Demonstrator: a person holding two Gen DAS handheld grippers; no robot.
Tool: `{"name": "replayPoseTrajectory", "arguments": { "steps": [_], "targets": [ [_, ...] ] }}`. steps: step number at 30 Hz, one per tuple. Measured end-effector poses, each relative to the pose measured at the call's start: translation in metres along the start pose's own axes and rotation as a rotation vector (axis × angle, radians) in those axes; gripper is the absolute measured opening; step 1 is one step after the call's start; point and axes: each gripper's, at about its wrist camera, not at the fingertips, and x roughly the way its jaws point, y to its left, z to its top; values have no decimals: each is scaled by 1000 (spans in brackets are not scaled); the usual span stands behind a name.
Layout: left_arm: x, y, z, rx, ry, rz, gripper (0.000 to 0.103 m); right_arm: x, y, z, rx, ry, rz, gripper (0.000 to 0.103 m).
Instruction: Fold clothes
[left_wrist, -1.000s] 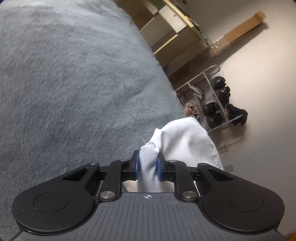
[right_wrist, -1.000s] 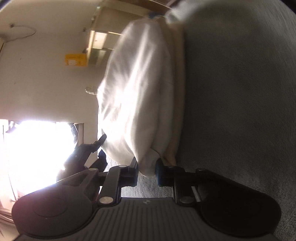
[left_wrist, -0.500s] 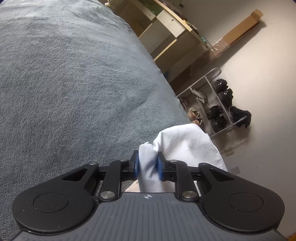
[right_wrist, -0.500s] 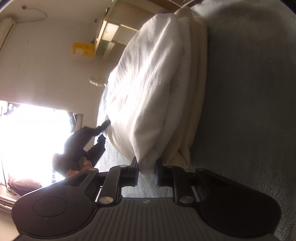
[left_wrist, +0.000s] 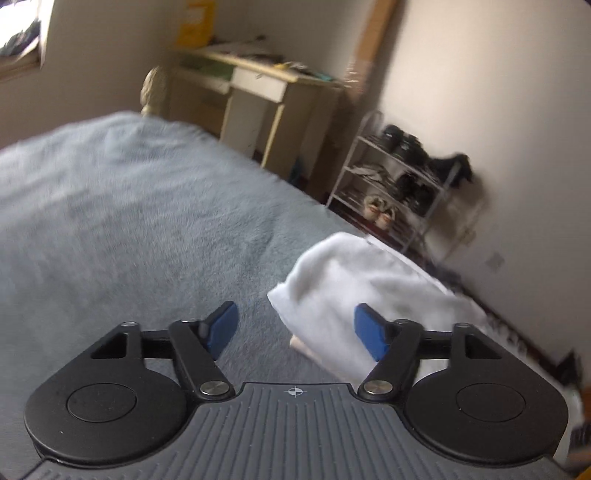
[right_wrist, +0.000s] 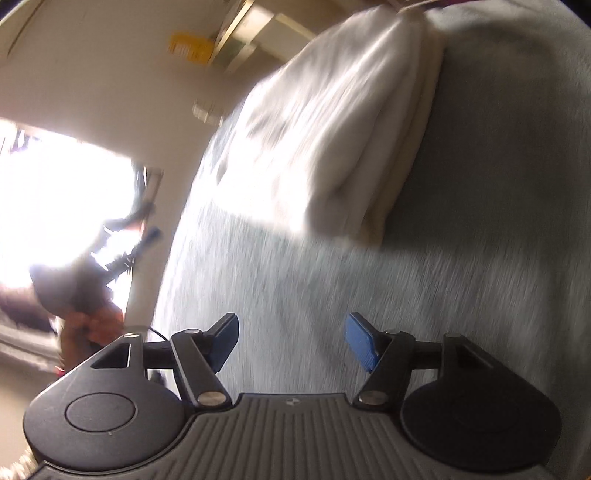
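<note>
While you hold both tools above the bed, your left gripper has its two blue pads wide apart, and nothing is between them. The folded white garment lies on the grey blanket just ahead of this gripper and to its right side; the right pad stands in front of the cloth in the left wrist view, but you cannot tell from this view if it touches the cloth. Under the white layers a cream edge shows at the near corner. Beyond the garment, near the wall, you see a metal shoe rack with dark shoes and one light pair, and further back a pale wooden desk.

Your right gripper is also spread, with its blue pads far from each other and only blanket between them. From this side the garment lies ahead, clearly apart from the fingers, as a stack of several folded layers, white on one side and cream on the other. This picture is turned sideways and blurred. At its left a bright window washes out the view, and a hand holds the other tool there.
</note>
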Motion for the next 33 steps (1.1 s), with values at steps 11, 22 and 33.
{"name": "replayPoseTrajectory", "arguments": {
  "steps": [11, 22, 33],
  "targets": [
    [-129, -37, -89, 39, -47, -17, 103, -39, 99, -109, -481, 189, -76, 73],
    [-133, -110, -165, 174, -35, 254, 103, -92, 90, -132, -548, -200, -609, 80],
    [-136, -147, -209, 135, 83, 233, 103, -122, 86, -156, -627, -362, -733, 102]
  ]
}}
